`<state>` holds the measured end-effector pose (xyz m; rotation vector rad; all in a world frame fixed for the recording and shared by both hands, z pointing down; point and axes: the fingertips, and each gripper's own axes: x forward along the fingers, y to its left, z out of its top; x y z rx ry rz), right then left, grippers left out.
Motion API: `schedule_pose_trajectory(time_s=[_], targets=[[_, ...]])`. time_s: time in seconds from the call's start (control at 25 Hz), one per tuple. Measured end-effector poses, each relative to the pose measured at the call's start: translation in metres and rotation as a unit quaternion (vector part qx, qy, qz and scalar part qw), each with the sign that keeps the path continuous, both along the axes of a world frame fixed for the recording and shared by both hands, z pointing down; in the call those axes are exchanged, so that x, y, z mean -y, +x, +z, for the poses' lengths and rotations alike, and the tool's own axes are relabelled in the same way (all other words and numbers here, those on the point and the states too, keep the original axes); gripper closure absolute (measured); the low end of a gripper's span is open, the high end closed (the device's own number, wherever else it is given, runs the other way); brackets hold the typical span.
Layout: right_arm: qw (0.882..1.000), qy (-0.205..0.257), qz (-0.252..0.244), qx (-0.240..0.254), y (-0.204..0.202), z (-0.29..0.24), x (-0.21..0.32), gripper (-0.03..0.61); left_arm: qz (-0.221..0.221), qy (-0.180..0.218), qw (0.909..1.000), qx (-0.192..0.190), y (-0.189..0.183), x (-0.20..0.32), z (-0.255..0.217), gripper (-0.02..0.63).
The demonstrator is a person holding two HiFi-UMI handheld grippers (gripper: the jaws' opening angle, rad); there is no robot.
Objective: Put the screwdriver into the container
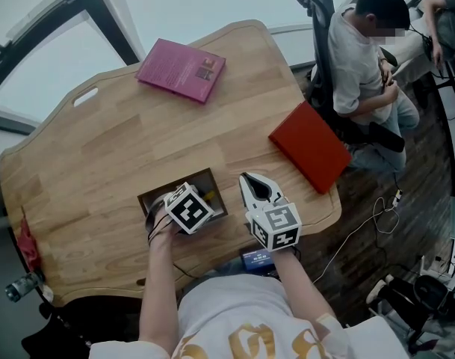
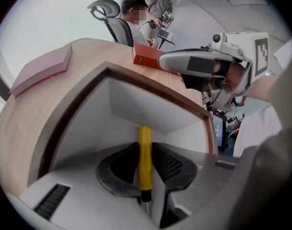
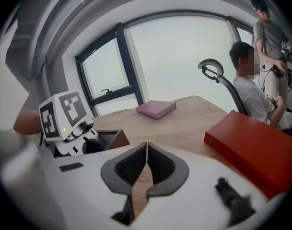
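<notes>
Left hand-held gripper (image 2: 145,148) tight on yellow screwdriver (image 2: 144,164) over container (image 2: 150,110), clearest in its view; right hand-held gripper (image 3: 146,148) pressed together.

Yellow handle on screwdriver (image 2: 144,150). White inside walls, brown rim on container (image 2: 136,107). Pale wood grain on table (image 1: 100,163). Pink book (image 1: 181,69); red book (image 1: 311,146). White shells, dark grey ribbed pads (image 2: 169,165) on left gripper (image 2: 145,169) and right gripper (image 3: 146,164); black-and-white square markers on cubes (image 1: 188,208). White shirt (image 1: 234,309) with gold print. Dark plank floor (image 1: 365,223).
</notes>
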<state>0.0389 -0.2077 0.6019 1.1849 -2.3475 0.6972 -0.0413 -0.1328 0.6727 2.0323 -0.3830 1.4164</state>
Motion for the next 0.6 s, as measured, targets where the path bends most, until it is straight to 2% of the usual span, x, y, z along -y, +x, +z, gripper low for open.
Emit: schedule_pose_trajectory(time_s=[0.4,0.6], targets=[[1.000,-0.010,0.007,-0.011,0.009,0.003,-0.002,0.546,-0.005,0.024,0.9997,0.007,0.000,0.005,-0.005,0.525],[1.000,-0.023,0.010,-0.017,0.014,0.004,-0.002,0.545,-0.024,0.050,0.9984,-0.012,0.001,0.012,-0.019,0.525]])
